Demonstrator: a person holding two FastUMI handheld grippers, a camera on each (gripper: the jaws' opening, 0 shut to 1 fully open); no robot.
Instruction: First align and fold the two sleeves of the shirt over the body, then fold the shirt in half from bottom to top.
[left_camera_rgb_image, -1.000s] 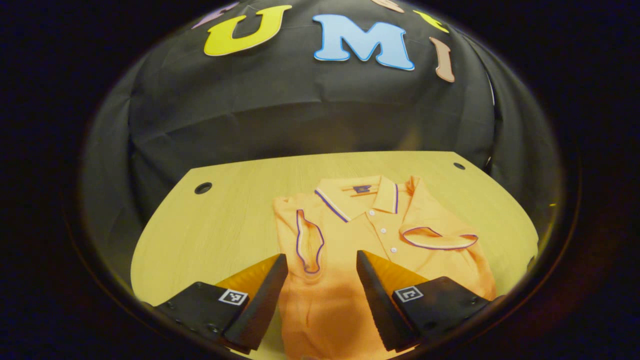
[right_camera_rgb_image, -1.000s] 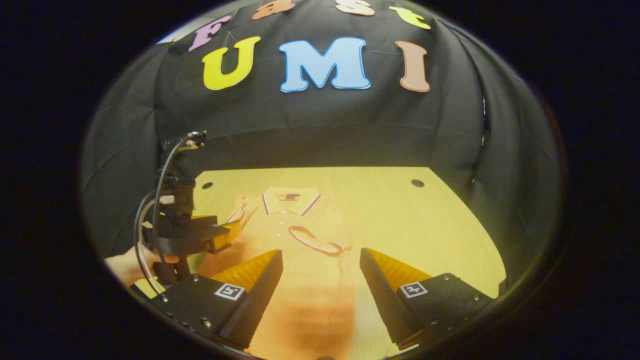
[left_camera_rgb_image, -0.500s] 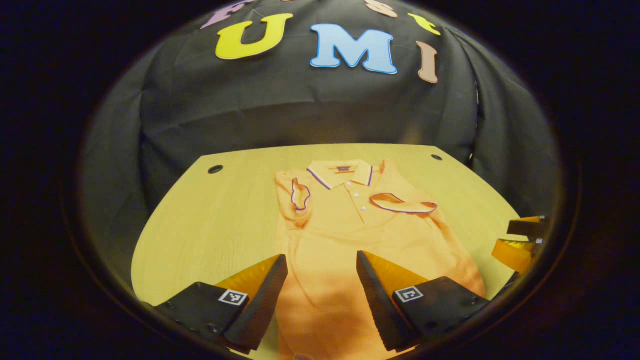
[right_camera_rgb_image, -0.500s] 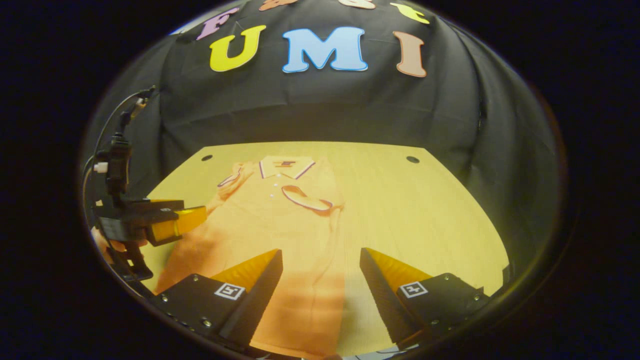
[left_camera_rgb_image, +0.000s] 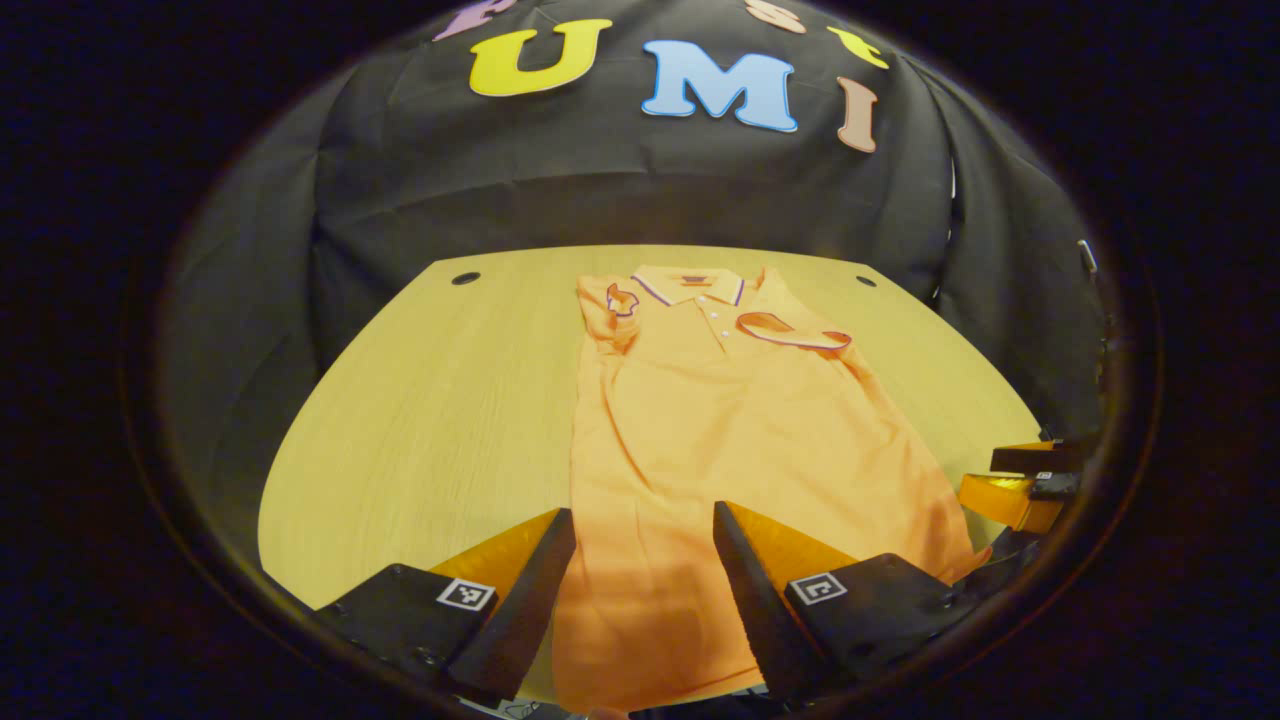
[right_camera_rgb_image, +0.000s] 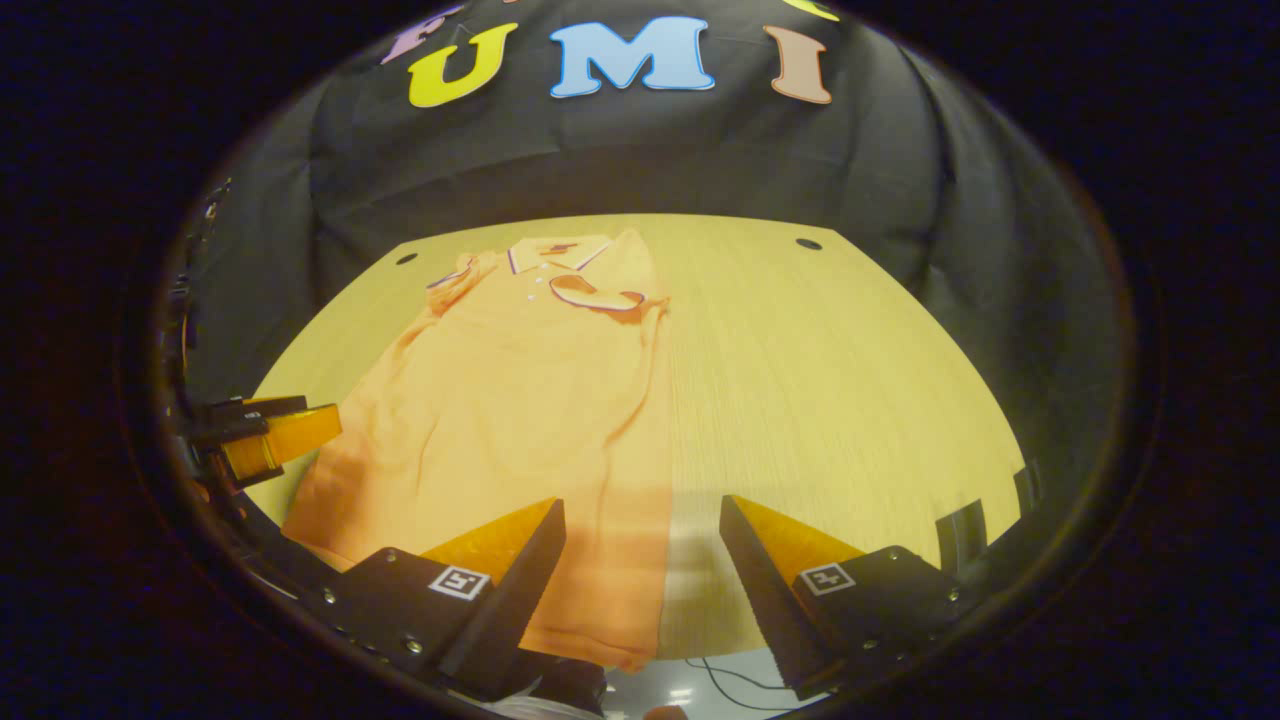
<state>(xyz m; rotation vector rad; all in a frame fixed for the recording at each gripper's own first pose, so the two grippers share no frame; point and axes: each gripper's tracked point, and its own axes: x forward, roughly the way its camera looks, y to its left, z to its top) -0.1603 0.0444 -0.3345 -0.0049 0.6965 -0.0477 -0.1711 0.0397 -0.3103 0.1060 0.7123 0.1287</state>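
Sleeves lie folded on the shirt (left_camera_rgb_image: 720, 430). My left gripper (left_camera_rgb_image: 640, 560) and right gripper (right_camera_rgb_image: 640, 555) gape wide, empty; pinch both hem corners evenly before lifting.

Before me: pale wood-grain bench (left_camera_rgb_image: 440, 400), rounded corners, two dark round holes (left_camera_rgb_image: 465, 278) near far edge. Black cloth wall (right_camera_rgb_image: 640, 160) hangs creased behind and around sides. Warm yellowish light. Pale floor (right_camera_rgb_image: 680, 690) under near edge.

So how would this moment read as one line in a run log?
shirt: flat on table, both sleeves folded in | left tongs: open, over hem | right tongs: open, over hem corner | bottom fold: not done
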